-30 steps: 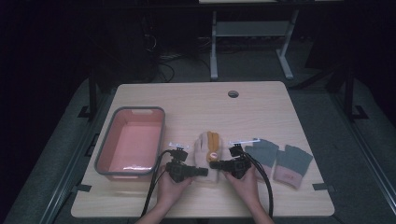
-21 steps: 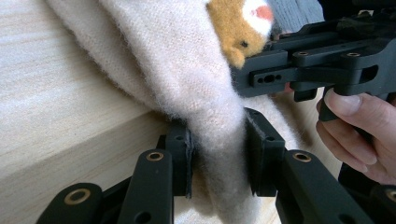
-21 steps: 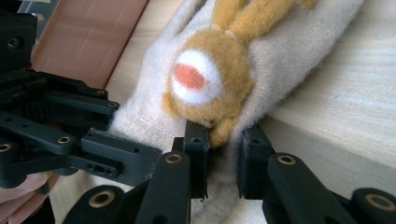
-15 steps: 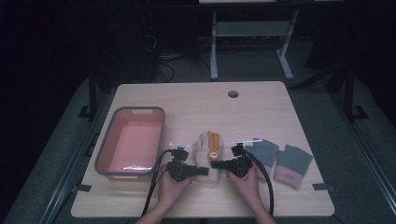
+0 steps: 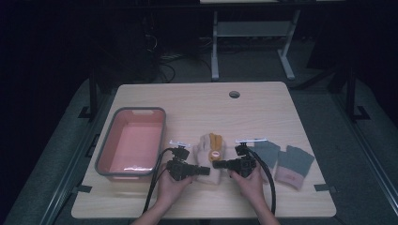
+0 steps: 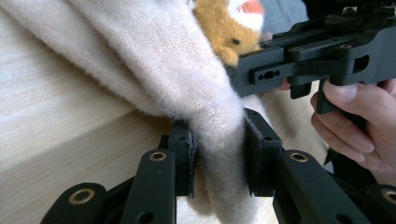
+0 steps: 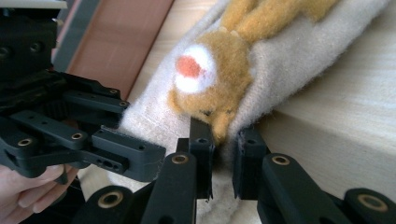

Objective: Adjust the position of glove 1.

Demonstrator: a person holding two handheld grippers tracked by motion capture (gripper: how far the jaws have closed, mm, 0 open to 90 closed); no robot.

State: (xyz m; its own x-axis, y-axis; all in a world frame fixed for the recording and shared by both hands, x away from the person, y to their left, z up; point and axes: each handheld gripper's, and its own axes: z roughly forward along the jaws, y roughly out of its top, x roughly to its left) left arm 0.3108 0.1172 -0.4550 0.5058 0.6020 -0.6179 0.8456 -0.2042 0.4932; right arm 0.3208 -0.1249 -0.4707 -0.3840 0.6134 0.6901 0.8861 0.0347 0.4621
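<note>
Low in the frame's centre, the cream woolly glove with an orange animal patch [image 5: 210, 154] lies on the pale wooden counter [image 5: 197, 108] — left hand-held gripper [image 6: 219, 154] clamps its bunched edge; right hand-held gripper [image 7: 223, 156] apparently pinches the opposite edge.

Fluffy cream knitted glove with an orange plush animal [image 6: 154, 70]: its pinched fold is hidden between the left gripper's [image 6: 218, 154] jaws, and its far end runs off the frame top. Opposing right gripper [image 6: 322, 56] cropped at right.
</note>
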